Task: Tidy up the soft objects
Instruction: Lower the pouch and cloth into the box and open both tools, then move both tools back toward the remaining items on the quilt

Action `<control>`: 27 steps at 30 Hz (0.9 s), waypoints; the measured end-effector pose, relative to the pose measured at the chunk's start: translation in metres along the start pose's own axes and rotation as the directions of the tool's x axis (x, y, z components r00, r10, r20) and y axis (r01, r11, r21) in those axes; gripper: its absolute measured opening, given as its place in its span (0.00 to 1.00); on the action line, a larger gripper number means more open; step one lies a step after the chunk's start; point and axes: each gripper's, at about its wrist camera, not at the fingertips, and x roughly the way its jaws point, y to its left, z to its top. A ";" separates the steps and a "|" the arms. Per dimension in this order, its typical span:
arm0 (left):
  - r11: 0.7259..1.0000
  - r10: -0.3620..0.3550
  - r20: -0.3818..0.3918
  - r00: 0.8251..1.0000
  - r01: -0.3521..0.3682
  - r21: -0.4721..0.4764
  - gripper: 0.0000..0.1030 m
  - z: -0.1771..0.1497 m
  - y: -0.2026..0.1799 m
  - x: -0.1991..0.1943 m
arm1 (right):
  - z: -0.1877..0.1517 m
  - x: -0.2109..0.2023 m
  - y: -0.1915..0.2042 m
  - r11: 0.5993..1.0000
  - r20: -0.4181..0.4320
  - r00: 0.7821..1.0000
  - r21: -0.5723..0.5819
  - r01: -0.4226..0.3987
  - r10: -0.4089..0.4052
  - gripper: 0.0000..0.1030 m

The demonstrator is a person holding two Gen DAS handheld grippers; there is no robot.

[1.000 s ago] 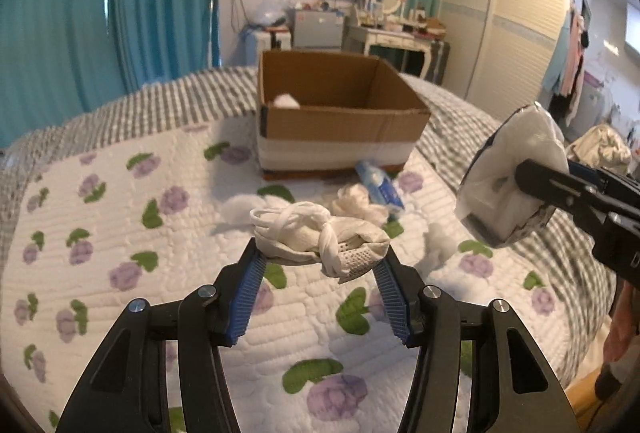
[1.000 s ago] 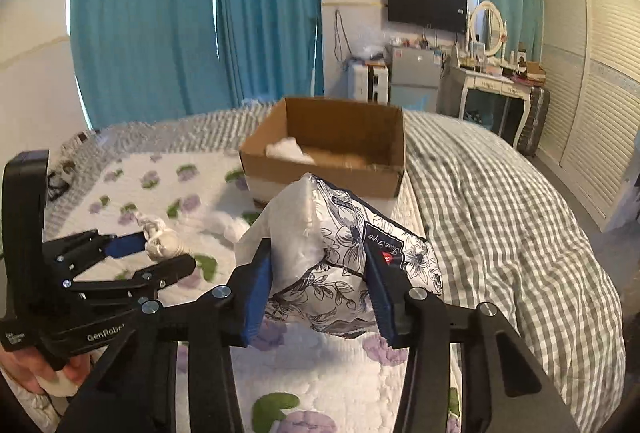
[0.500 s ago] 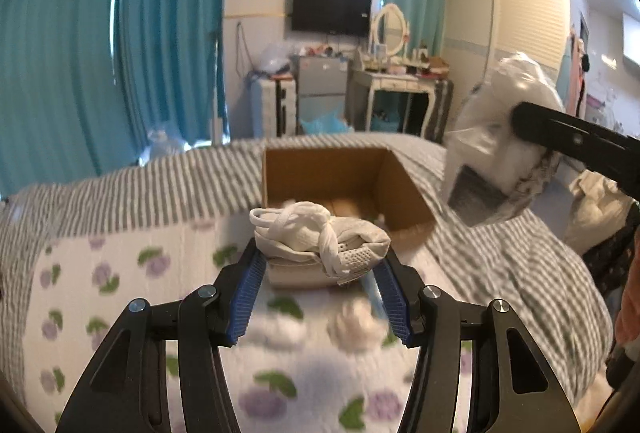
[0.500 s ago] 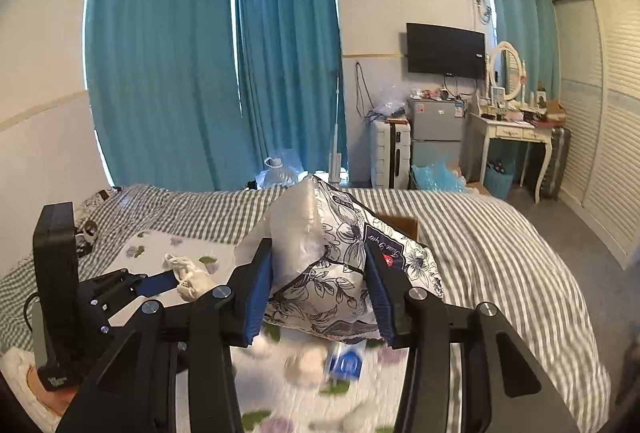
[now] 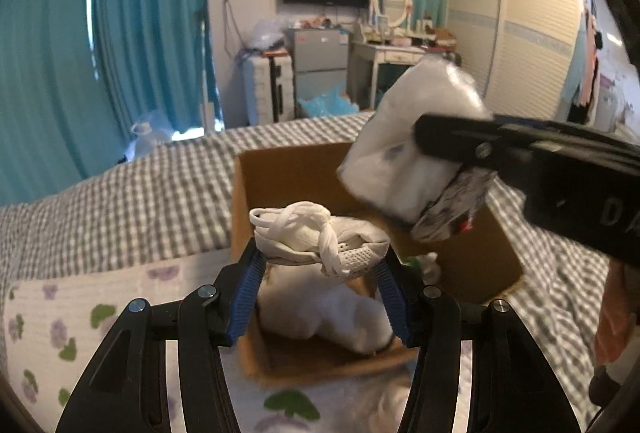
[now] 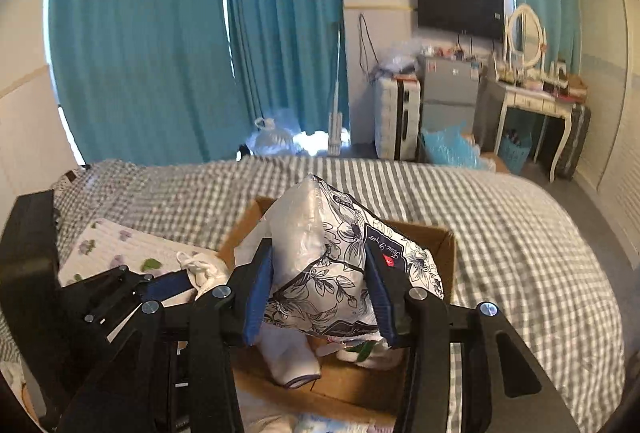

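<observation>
My left gripper (image 5: 320,265) is shut on a knotted white cloth bundle (image 5: 316,237) and holds it above the open cardboard box (image 5: 492,257). My right gripper (image 6: 318,293) is shut on a floral-printed tissue pack (image 6: 332,257), held over the same box (image 6: 444,253). The right gripper and its pack (image 5: 408,153) also show in the left wrist view, at the upper right over the box. The left gripper with the white bundle (image 6: 200,267) shows in the right wrist view at the left. White soft items (image 5: 328,309) lie inside the box.
The box stands on a bed with a grey checked cover (image 5: 140,201) and a white floral quilt (image 5: 60,317). More white soft things (image 5: 384,401) lie on the quilt in front of the box. Teal curtains, a dresser and a wardrobe stand behind the bed.
Both grippers have moved forward with their loads, from over the quilt to above the open box. The box now sits directly under the fingers in both views.
</observation>
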 end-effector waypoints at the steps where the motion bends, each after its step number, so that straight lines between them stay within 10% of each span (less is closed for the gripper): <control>1: 1.000 -0.004 -0.006 1.000 0.004 0.004 0.52 -0.001 -0.001 0.007 | -0.002 0.009 -0.005 1.000 -0.013 1.000 0.015 -0.004 0.004 0.44; 15: 1.000 0.016 0.005 1.000 -0.016 -0.017 0.72 0.013 0.000 -0.005 | 0.004 0.001 -0.029 0.995 0.010 1.000 0.100 -0.003 0.002 0.76; 27: 0.998 0.053 0.249 0.967 -0.057 0.011 0.73 0.065 -0.015 -0.185 | 0.062 -0.175 0.002 0.990 0.207 0.969 0.003 0.140 -0.138 0.92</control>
